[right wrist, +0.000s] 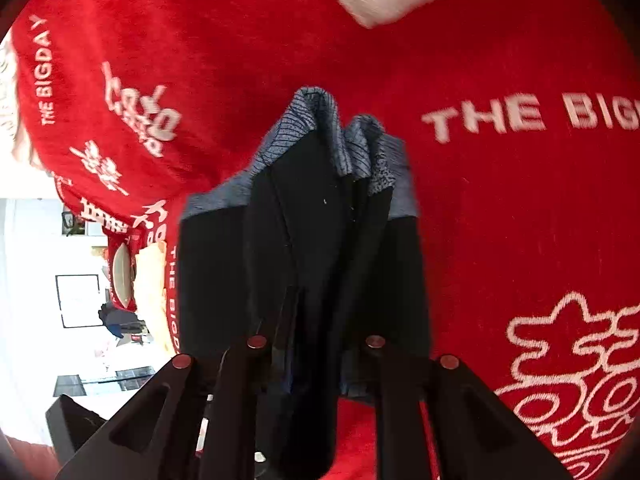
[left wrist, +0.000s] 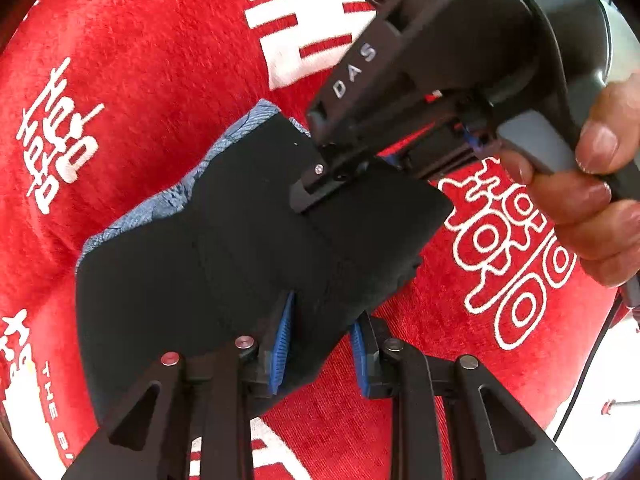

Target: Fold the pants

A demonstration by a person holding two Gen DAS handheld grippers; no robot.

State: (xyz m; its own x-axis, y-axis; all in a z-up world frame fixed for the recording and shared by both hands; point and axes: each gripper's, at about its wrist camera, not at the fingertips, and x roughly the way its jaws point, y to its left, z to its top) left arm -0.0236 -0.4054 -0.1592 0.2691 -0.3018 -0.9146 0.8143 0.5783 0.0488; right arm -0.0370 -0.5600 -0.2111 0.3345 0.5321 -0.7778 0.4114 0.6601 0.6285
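The pants (left wrist: pixel 224 240) are black with a blue-grey patterned band (left wrist: pixel 224 152) and are bunched into a thick fold above the red cloth. My left gripper (left wrist: pixel 322 344) is shut on their near edge, with black fabric filling the gap between its blue pads (left wrist: pixel 283 340). My right gripper (left wrist: pixel 316 188) comes in from the upper right, held by a hand (left wrist: pixel 592 200), its tips pinching the fold's far edge. In the right wrist view the pants (right wrist: pixel 320 220) hang from my right gripper (right wrist: pixel 316 320), blue-grey band (right wrist: pixel 320 120) farthest away, and the dark fabric hides the fingertips.
A red plush cloth (left wrist: pixel 140 80) with white lettering covers the whole surface under the pants. In the right wrist view this red cloth (right wrist: pixel 500 208) ends at an edge on the left, with a bright room (right wrist: pixel 76 300) beyond it.
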